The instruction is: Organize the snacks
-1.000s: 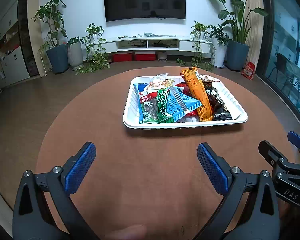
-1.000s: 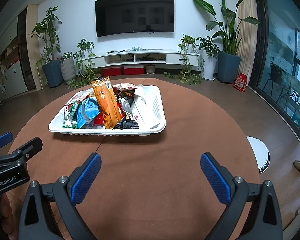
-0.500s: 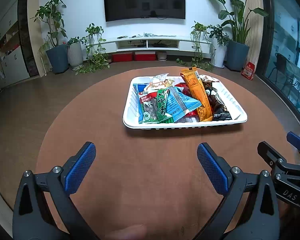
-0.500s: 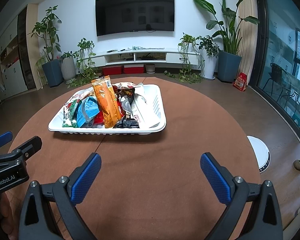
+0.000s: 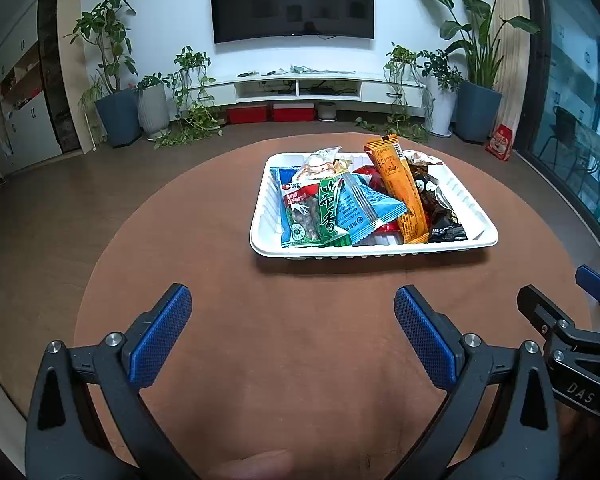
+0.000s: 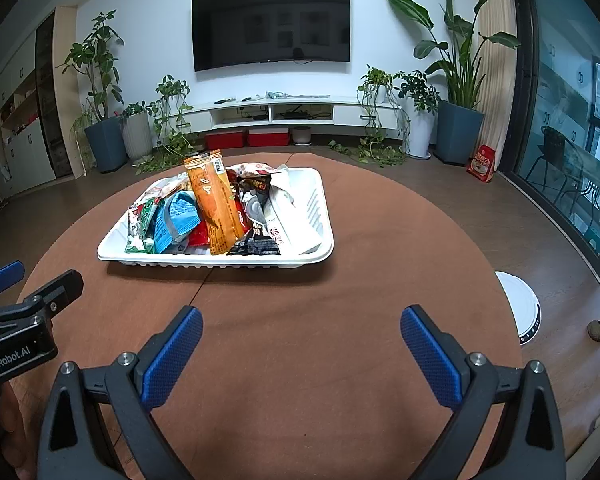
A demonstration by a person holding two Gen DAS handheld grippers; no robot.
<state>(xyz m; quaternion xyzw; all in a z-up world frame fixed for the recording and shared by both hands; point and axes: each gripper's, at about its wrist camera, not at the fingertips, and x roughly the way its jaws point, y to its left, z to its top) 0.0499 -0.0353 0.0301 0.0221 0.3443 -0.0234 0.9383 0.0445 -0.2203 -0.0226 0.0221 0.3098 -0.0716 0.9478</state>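
Left hand-held gripper (image 5: 292,312): jaws spread wide with nothing between the blue pads (image 5: 160,336); it hovers over the near part of the counter, well short of the tray.
Right hand-held gripper (image 6: 302,330): jaws likewise wide apart and holding nothing; it hangs over the near counter, to the right of the left one, whose black body shows at the left edge of the right wrist view.
Counter (image 5: 300,360): round, brown, bare between the pads and the tray.
Tray (image 5: 376,251): white, ribbed, rectangular; it sits on the far half of the counter, ahead of both grippers, a little right of centre in the left wrist view and left of centre in the right wrist view.
Snacks (image 5: 352,204): a loose heap of packets inside the tray, crowded toward its left and middle; the right end of the tray shows bare white ribs.
Orange packet (image 6: 214,208): long, propped up at a tilt over the heap, its top end far.
Blue packet (image 5: 364,208): lies just left of the orange one.
Green packet (image 5: 328,212): narrow, overlapping the blue one's left side.
Dark packet (image 5: 444,224): at the right of the orange one, near the tray's front rim.
Room beyond: a dark TV (image 6: 272,26) on the far wall.
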